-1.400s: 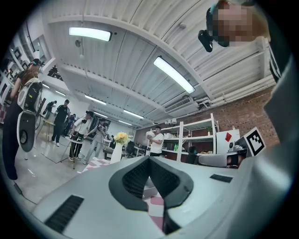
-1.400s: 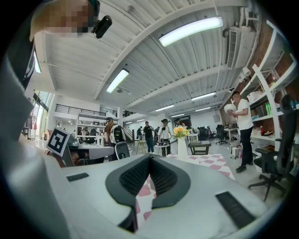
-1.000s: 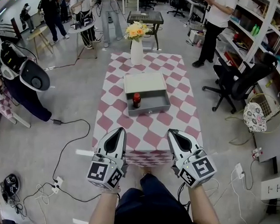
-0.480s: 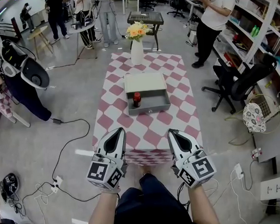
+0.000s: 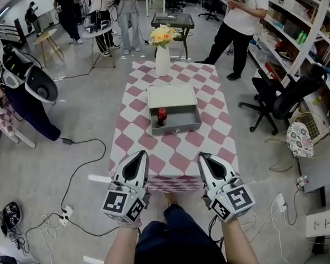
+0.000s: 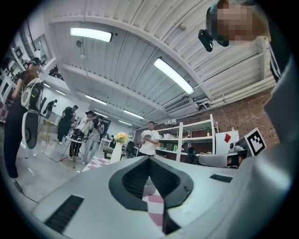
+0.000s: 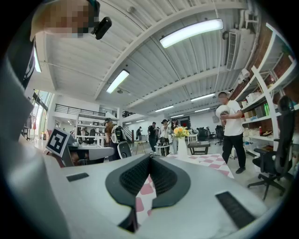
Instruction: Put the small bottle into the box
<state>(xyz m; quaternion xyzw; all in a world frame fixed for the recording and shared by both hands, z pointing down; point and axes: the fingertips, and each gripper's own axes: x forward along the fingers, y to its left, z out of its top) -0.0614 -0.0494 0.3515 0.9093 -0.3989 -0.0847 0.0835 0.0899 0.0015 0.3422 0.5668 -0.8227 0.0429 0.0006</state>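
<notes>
My left tongs [image 5: 139, 154] and right tongs [image 5: 204, 155] are both pressed together with nothing between them, held level over the near edge of the checked worktop [image 5: 172, 156]. The small bottle [image 5: 161, 117] stands upright inside the grey box [image 5: 176, 128], well apart from both.

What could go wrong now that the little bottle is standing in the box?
The small bottle stands upright in the box, so a nudge could topple it. The flower vase stands just behind the box; a long reach might knock it over. Cables lie on the floor beside the table and could trip someone.
</notes>
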